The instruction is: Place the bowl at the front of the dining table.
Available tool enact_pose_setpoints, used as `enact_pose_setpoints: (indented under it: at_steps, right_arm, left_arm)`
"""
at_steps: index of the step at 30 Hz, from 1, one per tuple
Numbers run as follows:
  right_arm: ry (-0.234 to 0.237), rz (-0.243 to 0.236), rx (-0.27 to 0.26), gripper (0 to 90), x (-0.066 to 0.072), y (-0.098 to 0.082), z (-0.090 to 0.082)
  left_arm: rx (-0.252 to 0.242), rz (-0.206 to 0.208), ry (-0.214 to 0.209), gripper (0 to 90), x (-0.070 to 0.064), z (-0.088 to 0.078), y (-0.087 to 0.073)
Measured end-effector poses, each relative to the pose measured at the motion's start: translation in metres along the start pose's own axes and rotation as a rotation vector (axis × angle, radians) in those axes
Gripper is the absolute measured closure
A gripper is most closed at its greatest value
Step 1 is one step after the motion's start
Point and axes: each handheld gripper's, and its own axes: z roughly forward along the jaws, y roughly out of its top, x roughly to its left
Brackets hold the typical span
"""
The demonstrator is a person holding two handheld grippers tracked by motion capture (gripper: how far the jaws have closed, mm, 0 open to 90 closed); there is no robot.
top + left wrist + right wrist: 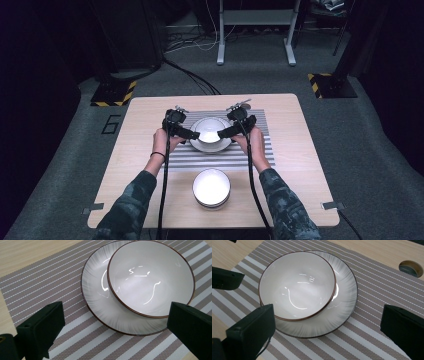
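Bowl sits off-centre on plate, frame centre, on striped mat. Glazed ceramic: stiff, slick, chips easily, so take it by the rim. Left gripper and right gripper both jaws apart, empty. Count: 2 bowls incl. second bowl lower centre, 1 plate

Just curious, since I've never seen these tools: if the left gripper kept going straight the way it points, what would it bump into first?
Probably the bowl sitting on the plate: the left gripper points down at them with its jaws open. Depth is unclear, so the plate's near rim might come first.
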Motion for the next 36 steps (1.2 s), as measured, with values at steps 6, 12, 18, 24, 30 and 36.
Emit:
enact_pose_setpoints:
  at_steps: [6,12,18,24,30,36]
  right_arm:
    - [0.005,-0.013,-0.020,0.0,-0.001,-0.009,-0.015]
    - [0.003,-0.034,-0.032,0.0,0.000,-0.018,-0.031]
    - [-0.002,-0.048,-0.053,0.0,0.000,-0.030,-0.046]
    - [-0.012,-0.057,-0.062,0.0,-0.001,-0.043,-0.062]
    - [-0.020,-0.067,-0.057,0.0,-0.003,-0.055,-0.073]
    - [-0.035,-0.065,-0.073,0.0,-0.005,-0.067,-0.086]
  left_arm:
    - [-0.009,0.025,0.008,0.6,-0.001,-0.010,-0.006]
    - [-0.017,0.036,0.002,0.6,-0.001,-0.019,-0.016]
    - [-0.036,0.058,0.005,0.5,-0.003,-0.032,-0.028]
    - [-0.042,0.064,0.010,0.5,0.001,-0.042,-0.044]
    - [-0.043,0.062,0.022,0.5,0.005,-0.051,-0.061]
    - [-0.044,0.052,0.031,0.5,0.012,-0.058,-0.078]
